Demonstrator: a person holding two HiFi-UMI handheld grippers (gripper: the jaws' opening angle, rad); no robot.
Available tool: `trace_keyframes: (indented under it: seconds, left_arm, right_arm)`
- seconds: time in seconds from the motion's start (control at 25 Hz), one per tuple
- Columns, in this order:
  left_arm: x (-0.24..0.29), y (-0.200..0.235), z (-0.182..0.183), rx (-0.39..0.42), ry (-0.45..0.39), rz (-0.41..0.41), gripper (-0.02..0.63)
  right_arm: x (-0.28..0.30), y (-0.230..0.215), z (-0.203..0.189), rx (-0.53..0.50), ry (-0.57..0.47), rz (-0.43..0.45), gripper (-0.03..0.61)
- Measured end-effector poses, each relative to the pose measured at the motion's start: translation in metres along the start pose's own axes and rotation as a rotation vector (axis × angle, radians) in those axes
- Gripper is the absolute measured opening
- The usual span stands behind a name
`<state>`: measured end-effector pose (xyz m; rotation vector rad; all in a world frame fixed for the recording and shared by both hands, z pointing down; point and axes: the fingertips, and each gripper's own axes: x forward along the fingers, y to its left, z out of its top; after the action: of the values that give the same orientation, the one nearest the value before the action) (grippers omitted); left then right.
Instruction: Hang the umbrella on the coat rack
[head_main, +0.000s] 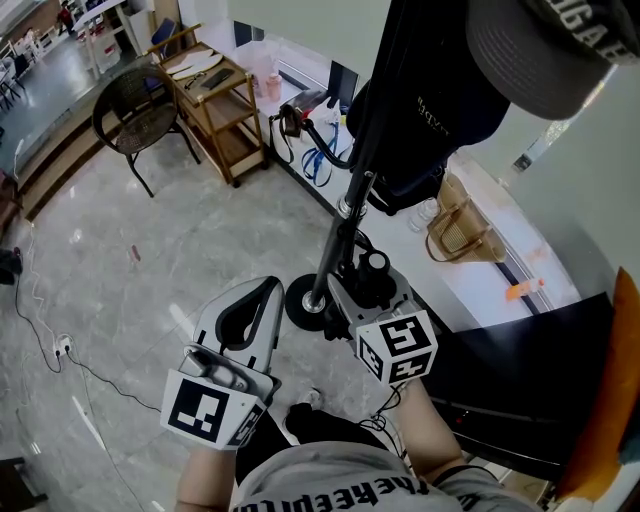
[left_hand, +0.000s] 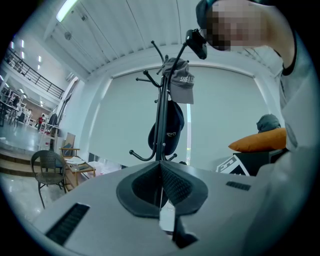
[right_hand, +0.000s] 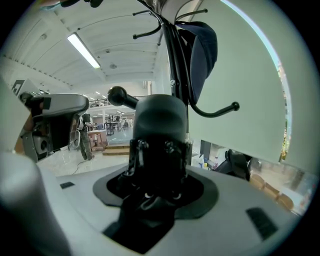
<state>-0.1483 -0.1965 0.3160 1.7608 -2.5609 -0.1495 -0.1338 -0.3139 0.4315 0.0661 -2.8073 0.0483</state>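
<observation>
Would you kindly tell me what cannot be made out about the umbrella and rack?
Umbrella: its lower part and any strap, right gripper view, hidden by the right gripper clamped on it.
Rack: top hooks, head view, cut by the edge, covered by the cap.
Rack base: left gripper view, behind the left gripper.

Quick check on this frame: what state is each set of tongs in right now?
Left tongs: closed, empty.
Right tongs: closed on the black folded umbrella.

One coat rack, one umbrella, one grey cap, one wicker chair and one wooden cart get counted here.
</observation>
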Motion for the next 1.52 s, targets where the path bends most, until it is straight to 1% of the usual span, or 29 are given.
trace_keyframes:
  seconds: [0.48, 0.52, 0.56, 0.6, 0.68, 0.72, 0.84, 1.16, 1.28, 1.4, 1.52]
  left_arm:
    - [0.005, 0.012, -0.002, -0.009, 0.008, 0.008, 0.015]
    - [0.005, 0.012, -0.002, -0.010, 0.008, 0.008, 0.015]
    - [0.006, 0.013, -0.002, -0.012, 0.009, 0.007, 0.015]
    - [0.006, 0.013, -0.002, -0.014, 0.009, 0.006, 0.015]
    - [0.007, 0.014, -0.002, -0.017, 0.006, 0.005, 0.015]
    - [0.007, 0.014, -0.001, -0.019, 0.006, 0.003, 0.015]
    - [0.007, 0.012, -0.001, -0.023, 0.007, -0.005, 0.015]
    - [0.003, 0.008, -0.002, -0.023, 0.006, -0.019, 0.015]
    - [0.000, 0.006, -0.001, -0.023, 0.004, -0.027, 0.015]
    - [-0.002, 0.004, 0.000, -0.022, 0.002, -0.041, 0.015]
    - [-0.004, 0.003, 0.002, -0.024, -0.003, -0.061, 0.015]
  right_arm:
    - [0.013, -0.006, -0.012, 0.035, 0.046, -0.010, 0.253]
    - [0.012, -0.006, -0.010, 0.036, 0.031, -0.008, 0.259]
    - [0.011, -0.005, -0.001, 0.030, -0.009, -0.010, 0.261]
    - [0.008, -0.005, 0.012, 0.014, -0.071, -0.014, 0.254]
    - [0.002, -0.005, 0.042, -0.045, -0.188, -0.025, 0.245]
    - [0.000, -0.004, 0.052, -0.073, -0.214, -0.027, 0.245]
    - [-0.004, 0.000, 0.062, -0.097, -0.216, -0.019, 0.245]
    - [-0.010, 0.006, 0.051, -0.081, -0.187, -0.018, 0.244]
    - [-0.015, 0.006, 0.050, -0.071, -0.181, -0.029, 0.222]
    - [-0.019, 0.007, 0.049, -0.062, -0.173, -0.040, 0.165]
    - [-0.025, 0.009, 0.048, -0.064, -0.167, -0.062, 0.094]
